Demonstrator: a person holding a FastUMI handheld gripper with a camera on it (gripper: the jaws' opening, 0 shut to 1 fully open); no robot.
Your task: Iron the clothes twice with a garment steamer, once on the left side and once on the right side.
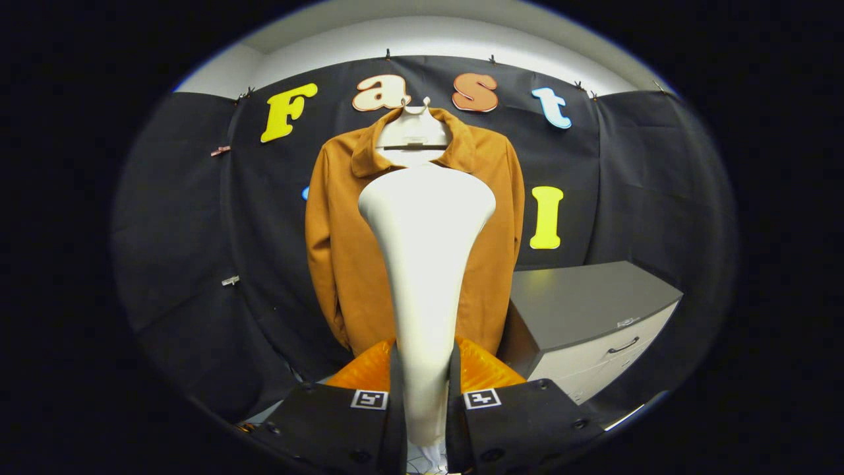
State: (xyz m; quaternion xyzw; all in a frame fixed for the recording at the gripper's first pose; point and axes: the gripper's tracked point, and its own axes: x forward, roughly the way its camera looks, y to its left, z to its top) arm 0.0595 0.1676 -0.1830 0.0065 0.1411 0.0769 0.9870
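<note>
The tool (425, 389) is clenched on the narrow handle of a white garment steamer (425, 264), both fingers pressing its sides, the wide head raised toward a brown jacket (343, 264) on a hanger (414, 135) against the booth wall. The steamer looks rigid, smooth and probably top-heavy, so the slim handle seems the sensible hold. The jacket hangs soft and will likely sway under pressure. A grey drawer cabinet (580, 303) stands beside it. No brand or label is readable.
</note>
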